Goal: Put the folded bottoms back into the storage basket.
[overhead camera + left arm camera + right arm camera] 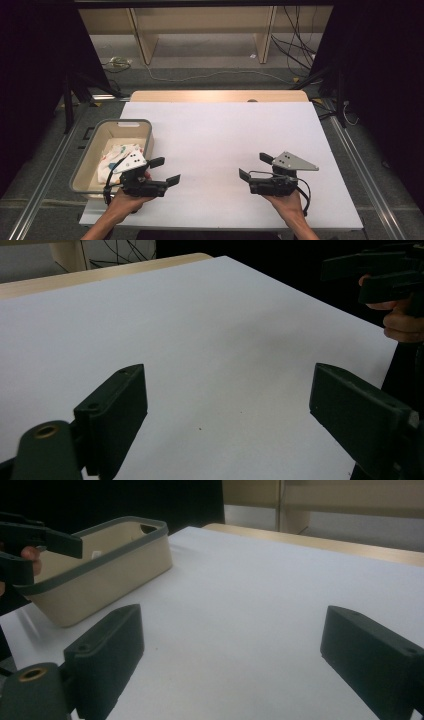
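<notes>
Dark curtains and a grey floor with loose cables surround a wooden table [220,95] covered by a white sheet [220,145], the landmark for everything else. At the sheet's left edge, partly hanging off it, stands a beige bin [87,162] with a grey rim, and a white cloth with coloured spots [120,152] lies crumpled in its bottom. That placement suggests a job of moving the cloth between bin and sheet, with the bin kept to the side so the middle of the sheet stays free to work on.

Near the sheet's front edge, the left gripper [167,172] sits just beside the bin's near right corner, its jaws wide apart with nothing between them and aimed toward the middle of the sheet. The right gripper [255,167] hovers over the front right part of the sheet, jaws likewise spread wide and empty, turned back toward the bin. Both hands seem to be held in a resting, ready pose, neither reaching for the cloth.

Much of the cloth is hidden by the left gripper's grey plate and the bin wall, so its shape and full pattern are hard to make out. In the right gripper view the bin's inside is barely visible past its rim [100,555].
</notes>
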A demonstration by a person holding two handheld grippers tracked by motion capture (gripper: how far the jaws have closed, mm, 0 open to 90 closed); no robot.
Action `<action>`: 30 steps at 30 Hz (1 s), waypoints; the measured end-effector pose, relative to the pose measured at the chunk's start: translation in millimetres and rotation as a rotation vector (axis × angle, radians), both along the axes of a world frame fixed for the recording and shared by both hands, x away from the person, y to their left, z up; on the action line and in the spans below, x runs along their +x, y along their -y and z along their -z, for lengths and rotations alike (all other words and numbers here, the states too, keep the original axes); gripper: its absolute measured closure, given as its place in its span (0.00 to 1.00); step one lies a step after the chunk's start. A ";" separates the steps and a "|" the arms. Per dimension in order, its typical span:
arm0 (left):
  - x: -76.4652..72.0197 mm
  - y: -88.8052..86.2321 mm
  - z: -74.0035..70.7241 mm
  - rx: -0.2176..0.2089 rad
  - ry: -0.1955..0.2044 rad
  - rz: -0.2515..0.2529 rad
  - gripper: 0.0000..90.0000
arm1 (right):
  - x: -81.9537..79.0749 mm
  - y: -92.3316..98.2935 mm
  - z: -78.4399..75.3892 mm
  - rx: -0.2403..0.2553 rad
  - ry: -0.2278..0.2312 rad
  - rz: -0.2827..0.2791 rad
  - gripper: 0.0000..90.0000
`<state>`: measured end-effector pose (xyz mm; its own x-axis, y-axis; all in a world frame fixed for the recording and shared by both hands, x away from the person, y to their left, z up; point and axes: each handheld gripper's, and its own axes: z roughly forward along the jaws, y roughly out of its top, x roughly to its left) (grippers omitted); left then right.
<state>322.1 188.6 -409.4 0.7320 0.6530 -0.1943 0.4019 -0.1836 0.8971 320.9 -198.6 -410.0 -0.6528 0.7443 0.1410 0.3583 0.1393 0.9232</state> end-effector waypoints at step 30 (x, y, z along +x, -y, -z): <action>-4.5 -0.3 4.0 0.018 -0.034 -0.023 0.08 | -21.1 18.3 7.2 0.009 -0.033 0.048 0.12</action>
